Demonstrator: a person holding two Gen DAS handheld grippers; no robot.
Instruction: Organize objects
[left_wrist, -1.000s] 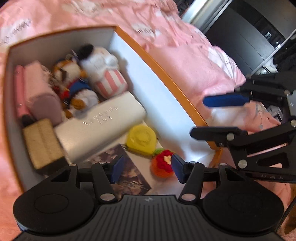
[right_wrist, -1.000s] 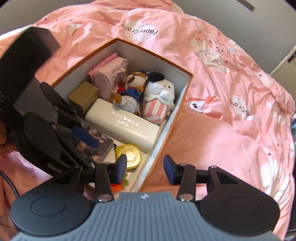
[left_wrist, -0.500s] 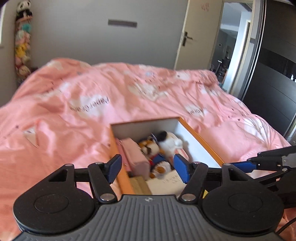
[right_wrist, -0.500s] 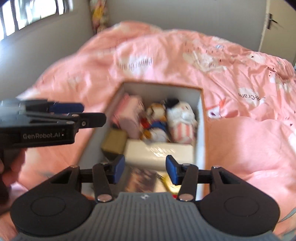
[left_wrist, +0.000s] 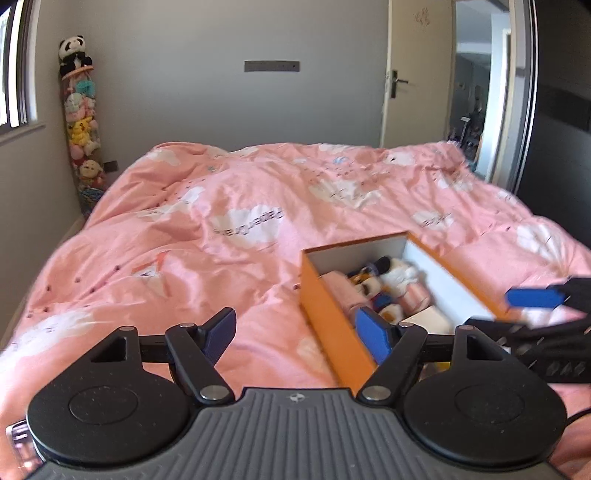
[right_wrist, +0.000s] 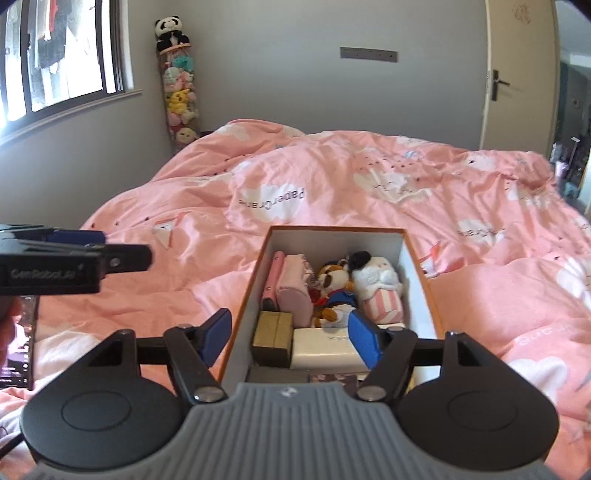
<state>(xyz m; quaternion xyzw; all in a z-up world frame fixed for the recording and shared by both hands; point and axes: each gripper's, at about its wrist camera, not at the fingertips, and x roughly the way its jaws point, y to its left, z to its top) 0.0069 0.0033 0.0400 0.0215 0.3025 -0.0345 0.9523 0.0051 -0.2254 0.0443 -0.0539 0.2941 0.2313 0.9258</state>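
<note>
We log both our black blue-padded left gripper (left_wrist: 295, 334) and right gripper (right_wrist: 290, 338) drawn back, jaws just widened and empty, the orange white-lined cardboard box (right_wrist: 242, 295) ahead below, packed full, so the sorting looks finished.

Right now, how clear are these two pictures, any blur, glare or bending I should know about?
Left wrist view: the orange box and the right gripper are smeared by motion blur, and the far door frame bows from the fisheye. Right wrist view: sharper, the plush toys in the box read clearly; the window is bright, lighting the pink duvet evenly.
</note>
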